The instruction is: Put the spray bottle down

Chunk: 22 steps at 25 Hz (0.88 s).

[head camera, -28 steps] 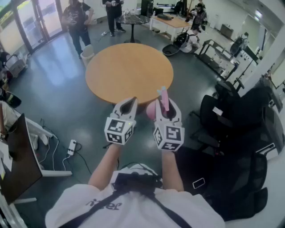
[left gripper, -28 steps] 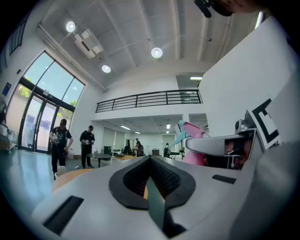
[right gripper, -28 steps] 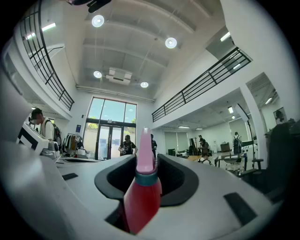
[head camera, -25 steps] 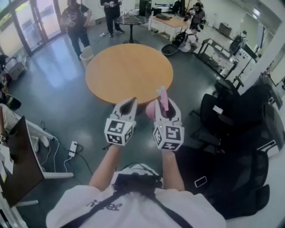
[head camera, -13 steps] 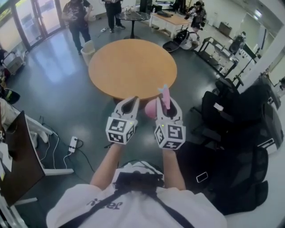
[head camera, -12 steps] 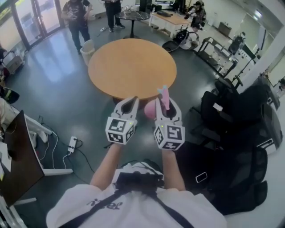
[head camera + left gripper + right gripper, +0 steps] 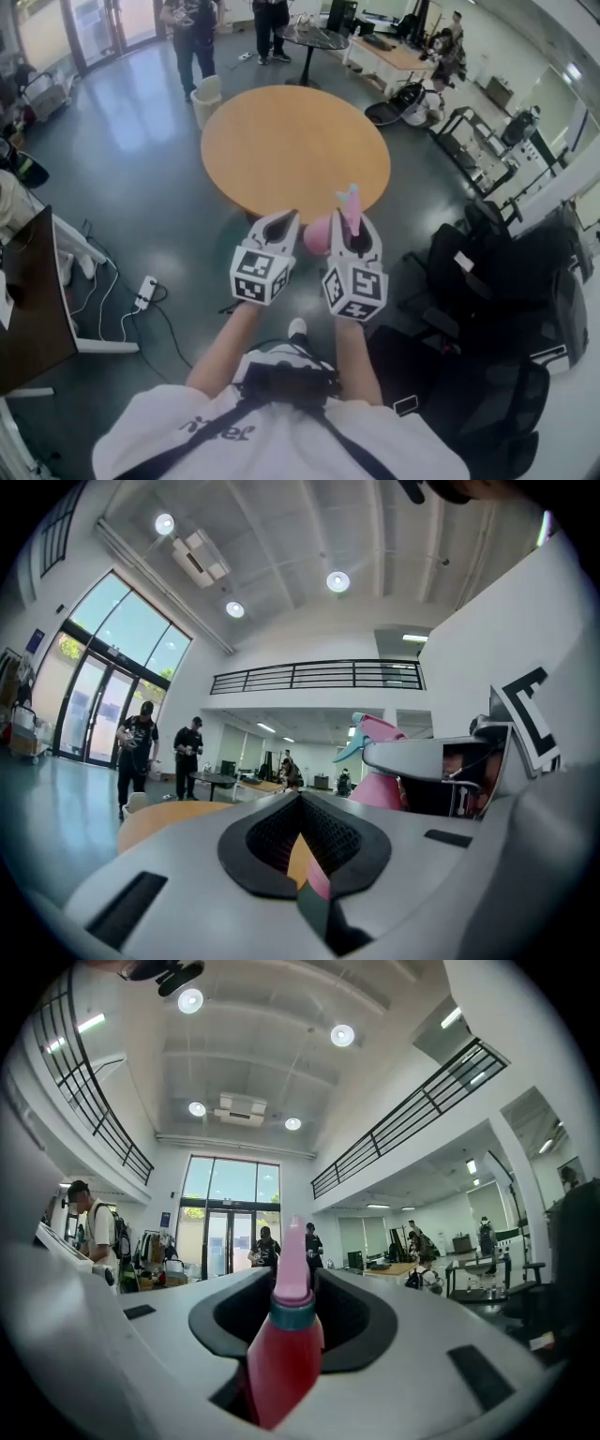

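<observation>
- The pink spray bottle (image 7: 322, 234) is standing upright in the right gripper (image 7: 352, 221), just short of the near edge of the round wooden table (image 7: 295, 150) and above the floor, not over the tabletop.
- Its pale pink trigger head with a teal part is sticking up above the jaw tips, pointing toward the table.
- In the right gripper view, the right gripper's jaws are clamping on the bottle from both sides, with its neck and teal collar rising between them.
- The left gripper (image 7: 284, 217) is hanging just beside the right one, at the same near edge of the table; its jaws are meeting at the tips and carrying nothing.
- The person's bare forearms are reaching toward the table from a white shirt crossed by dark straps.
- On the far side of the table, a white bin (image 7: 207, 101) is sitting close to the rim, and two people (image 7: 195, 28) in dark clothes are standing beyond it.
- Black office chairs (image 7: 487, 272) are crowding the floor right of the table.
- A white power strip (image 7: 145, 292) with cables is lying on the floor left of the table.
</observation>
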Each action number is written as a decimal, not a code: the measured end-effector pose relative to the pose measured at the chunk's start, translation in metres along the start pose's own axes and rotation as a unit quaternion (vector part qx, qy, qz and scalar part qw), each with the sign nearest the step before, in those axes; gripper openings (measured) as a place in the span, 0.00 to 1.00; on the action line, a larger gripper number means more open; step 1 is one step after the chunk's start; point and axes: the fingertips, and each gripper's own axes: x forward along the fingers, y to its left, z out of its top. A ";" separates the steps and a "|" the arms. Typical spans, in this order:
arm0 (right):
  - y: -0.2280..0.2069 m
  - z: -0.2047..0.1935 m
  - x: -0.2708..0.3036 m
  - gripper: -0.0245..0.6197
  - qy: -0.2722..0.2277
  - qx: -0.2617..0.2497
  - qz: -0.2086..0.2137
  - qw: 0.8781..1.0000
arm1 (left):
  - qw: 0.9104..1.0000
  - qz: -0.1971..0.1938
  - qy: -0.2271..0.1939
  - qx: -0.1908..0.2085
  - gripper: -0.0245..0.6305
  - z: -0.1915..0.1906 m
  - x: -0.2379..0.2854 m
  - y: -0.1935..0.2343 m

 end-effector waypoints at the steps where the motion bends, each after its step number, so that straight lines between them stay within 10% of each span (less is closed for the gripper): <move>1: -0.003 0.000 0.010 0.29 -0.001 0.002 0.006 1.000 | 1.000 0.006 -0.001 0.001 0.05 0.002 0.008 0.006; 22: -0.092 -0.031 0.164 0.29 0.030 0.037 0.066 0.997 | 0.997 0.068 0.034 0.002 0.05 -0.013 0.172 0.062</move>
